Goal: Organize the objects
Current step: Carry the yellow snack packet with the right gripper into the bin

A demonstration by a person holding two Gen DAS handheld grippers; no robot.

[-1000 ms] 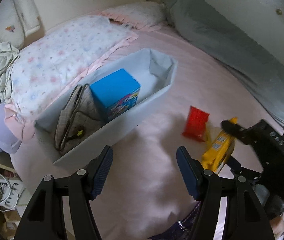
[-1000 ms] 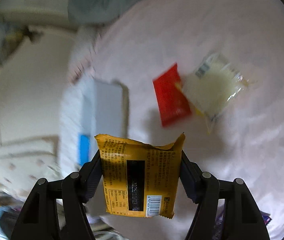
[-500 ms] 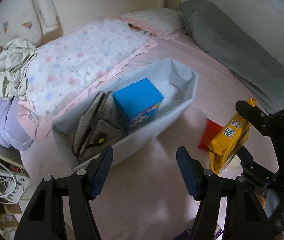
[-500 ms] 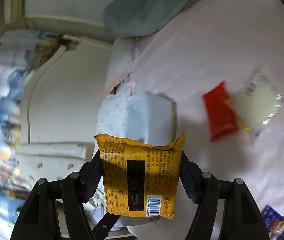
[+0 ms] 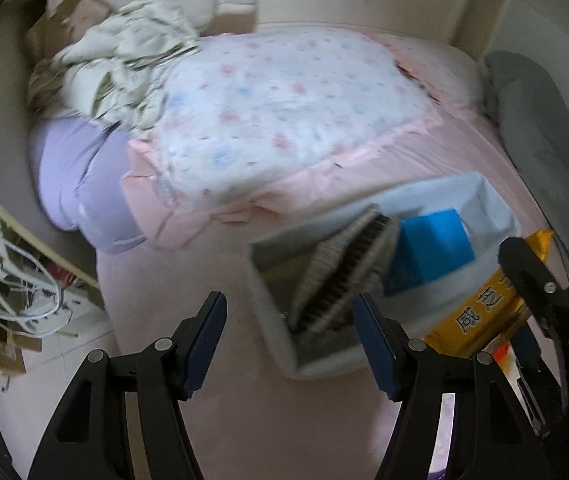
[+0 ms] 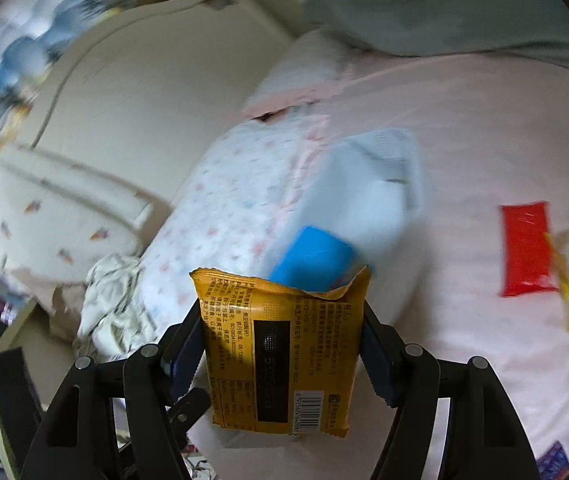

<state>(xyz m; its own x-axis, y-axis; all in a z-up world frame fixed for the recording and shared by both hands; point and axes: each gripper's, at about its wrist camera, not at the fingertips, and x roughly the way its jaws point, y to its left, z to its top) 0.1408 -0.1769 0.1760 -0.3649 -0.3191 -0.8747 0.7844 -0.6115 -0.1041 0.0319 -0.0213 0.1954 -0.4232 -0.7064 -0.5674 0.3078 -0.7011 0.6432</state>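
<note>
Currently, your right gripper [image 6: 282,354] clamps the yellow snack packet [image 6: 280,354] near the grey bin [image 5: 480,216]; left gripper [image 5: 288,332] gapes empty. Next, lower it beside the blue box [image 5: 432,246].

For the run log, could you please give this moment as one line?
right gripper: shut on yellow snack packet | left gripper: open, empty | grey bin: blue box inside
</note>
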